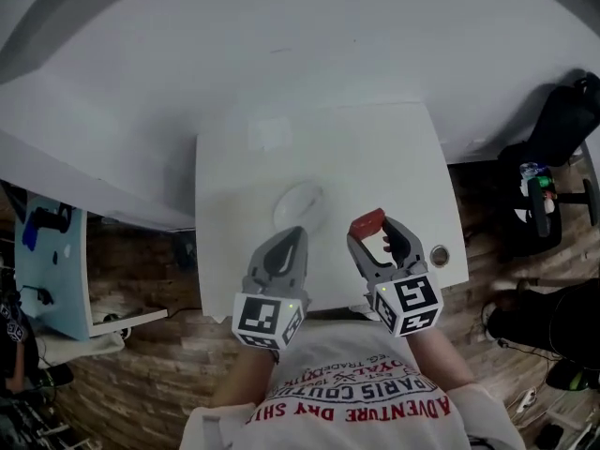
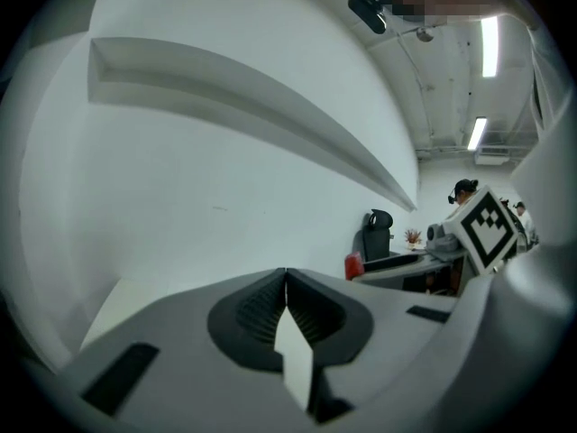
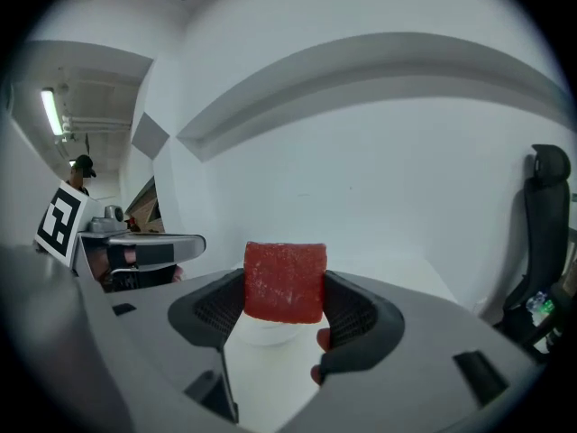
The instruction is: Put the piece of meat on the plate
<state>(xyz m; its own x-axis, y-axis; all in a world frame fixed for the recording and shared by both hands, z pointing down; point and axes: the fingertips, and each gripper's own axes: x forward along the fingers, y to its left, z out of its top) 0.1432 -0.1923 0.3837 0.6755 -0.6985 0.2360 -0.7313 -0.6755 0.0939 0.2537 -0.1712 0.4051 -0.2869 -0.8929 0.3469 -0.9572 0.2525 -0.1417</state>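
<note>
A red block of meat (image 1: 367, 222) (image 3: 285, 281) is clamped between the jaws of my right gripper (image 1: 367, 229) (image 3: 285, 287), held above the white table. The white plate (image 1: 298, 206) lies on the table just left of and beyond the meat; in the right gripper view its rim (image 3: 267, 333) shows under the meat. My left gripper (image 1: 292, 235) (image 2: 286, 278) hovers at the table's near edge with its jaws pressed together and nothing between them.
The small white table (image 1: 234, 176) stands against a white wall. A round metal fitting (image 1: 439, 255) sits near its right edge. A black chair and bag (image 1: 553, 129) stand to the right, a pale blue unit (image 1: 52, 270) to the left.
</note>
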